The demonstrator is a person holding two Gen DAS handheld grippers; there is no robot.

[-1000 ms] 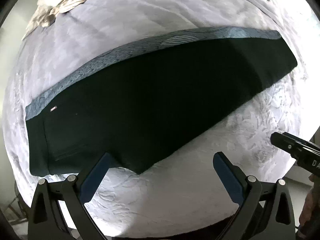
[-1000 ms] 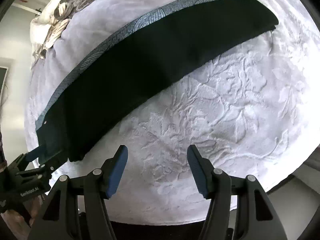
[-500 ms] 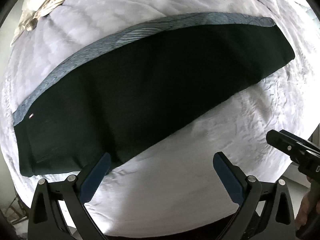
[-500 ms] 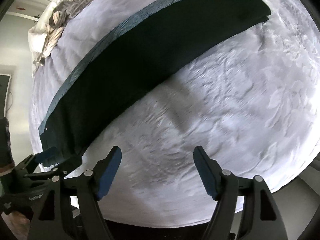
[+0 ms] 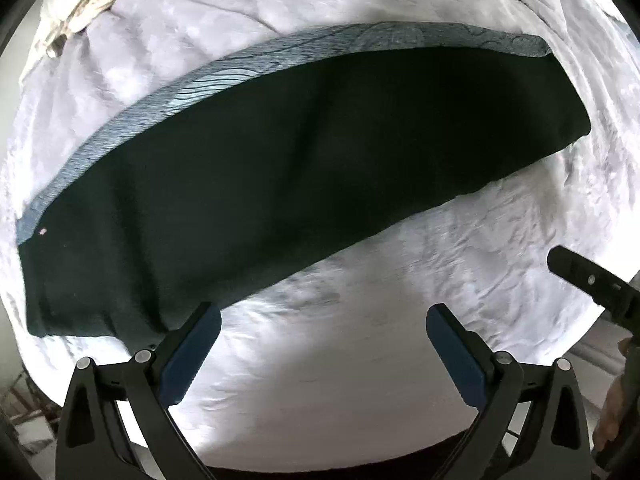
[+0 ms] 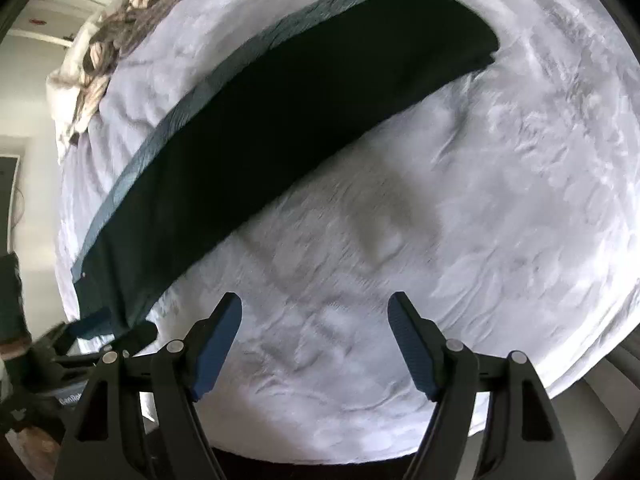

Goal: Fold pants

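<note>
The black pants [image 5: 320,168] lie flat on the bed, folded lengthwise, with a grey-blue patterned strip [image 5: 240,76] along their far edge. The waist end is at the left and the hem end at the right. My left gripper [image 5: 322,312] hangs open over the bedspread, its left fingertip at the pants' near edge close to the waist. My right gripper [image 6: 315,300] is open over bare bedspread, well short of the pants [image 6: 280,128], with nothing between its fingers. The right wrist view shows the left gripper [image 6: 114,330] at the waist corner.
The pale embossed bedspread [image 5: 400,280] covers the whole bed. Crumpled bedding [image 6: 100,40] is heaped at the far left corner. The bed's near edge runs just below both grippers. The right gripper's tip [image 5: 592,280] and a hand [image 5: 616,408] show at the left view's right edge.
Both grippers have come lower and closer to the bed. The right jaws have spread wider. The left gripper has shifted so that more of the waist end fills its view.
</note>
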